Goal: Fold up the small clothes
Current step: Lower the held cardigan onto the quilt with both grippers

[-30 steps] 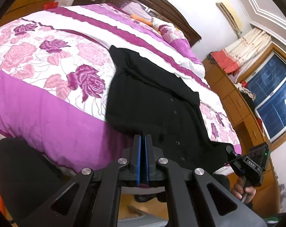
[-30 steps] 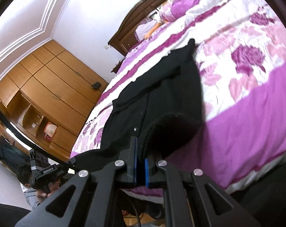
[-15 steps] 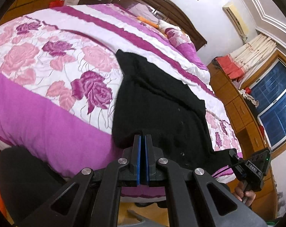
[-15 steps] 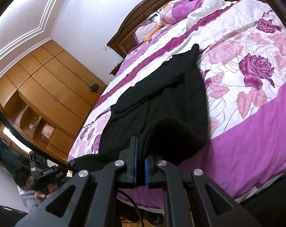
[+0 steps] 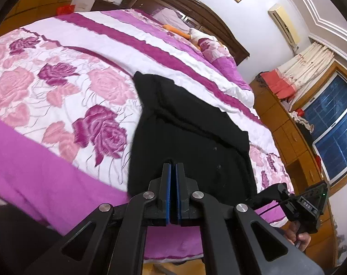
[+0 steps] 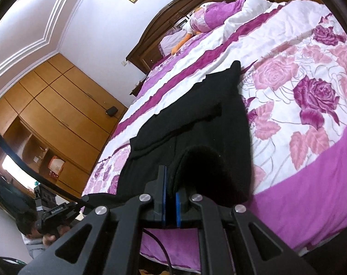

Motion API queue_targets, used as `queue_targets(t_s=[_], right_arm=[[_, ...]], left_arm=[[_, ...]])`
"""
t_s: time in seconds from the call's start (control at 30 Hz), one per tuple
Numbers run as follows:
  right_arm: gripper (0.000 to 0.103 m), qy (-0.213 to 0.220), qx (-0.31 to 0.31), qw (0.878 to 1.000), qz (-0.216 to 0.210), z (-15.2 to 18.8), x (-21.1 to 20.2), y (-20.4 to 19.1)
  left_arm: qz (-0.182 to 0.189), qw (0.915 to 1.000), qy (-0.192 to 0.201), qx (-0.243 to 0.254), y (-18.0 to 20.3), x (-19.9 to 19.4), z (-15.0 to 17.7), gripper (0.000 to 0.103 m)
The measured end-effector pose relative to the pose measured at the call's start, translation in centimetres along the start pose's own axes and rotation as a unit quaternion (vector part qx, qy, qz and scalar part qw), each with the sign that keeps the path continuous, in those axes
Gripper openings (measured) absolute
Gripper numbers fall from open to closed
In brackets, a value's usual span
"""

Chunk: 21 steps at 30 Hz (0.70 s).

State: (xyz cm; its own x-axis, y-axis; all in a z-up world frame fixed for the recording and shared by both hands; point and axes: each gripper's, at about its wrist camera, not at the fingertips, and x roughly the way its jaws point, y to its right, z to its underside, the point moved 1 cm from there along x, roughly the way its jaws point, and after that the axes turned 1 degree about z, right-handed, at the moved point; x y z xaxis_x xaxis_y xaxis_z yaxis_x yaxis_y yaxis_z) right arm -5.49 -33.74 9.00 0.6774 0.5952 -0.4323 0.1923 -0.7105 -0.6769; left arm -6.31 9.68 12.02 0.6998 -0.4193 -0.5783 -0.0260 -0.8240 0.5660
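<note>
Both grippers have travelled a little further over the bed, and more of the black garment [image 5: 191,137] now lies on the flowered bedspread [image 5: 58,87] than one second ago. The left gripper [image 5: 172,171] is closed, its blue pads pressed together on the near hem of the garment. The right gripper [image 6: 170,181] is also closed and pinches a thick fold of the same black cloth, which bulges up just beside its right pad. The garment is spread near the foot edge of the bed, its near hem at the purple border, its far corner pointing toward the headboard [image 5: 196,6]. In the left wrist view, the person's hand [image 5: 299,236] holding the other gripper appears at the lower right, beyond the bed's corner.
</note>
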Motion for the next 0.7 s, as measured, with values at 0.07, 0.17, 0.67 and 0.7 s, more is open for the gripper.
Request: queue_targets(t_s=[0.07, 0.17, 0.67, 0.7], right_arm=[[0.006, -0.002, -0.006, 1.0, 0.005, -0.4, 0.4, -0.1], [0.006, -0.006, -0.013, 1.0, 0.025, -1.1, 1.1, -0.1], [0.006, -0.007, -0.024, 0.999, 0.035, -6.4, 5.8, 0.9], [0.006, -0.009, -0.022, 0.999, 0.038, -6.7, 6.4, 1.1]], left_arm=[[0.004, 1.0, 0.004, 0.005, 0.2, 0.3, -0.4, 0.0], [-0.003, 0.9999, 0.004, 0.014, 0.4, 0.9, -0.8, 0.0], [-0.038, 0.9988, -0.012, 0.029, -0.3, 7.0, -5.3, 0.0], [-0.043, 0.9984, -0.014, 0.033, -0.2, 7.5, -5.5, 0.0]])
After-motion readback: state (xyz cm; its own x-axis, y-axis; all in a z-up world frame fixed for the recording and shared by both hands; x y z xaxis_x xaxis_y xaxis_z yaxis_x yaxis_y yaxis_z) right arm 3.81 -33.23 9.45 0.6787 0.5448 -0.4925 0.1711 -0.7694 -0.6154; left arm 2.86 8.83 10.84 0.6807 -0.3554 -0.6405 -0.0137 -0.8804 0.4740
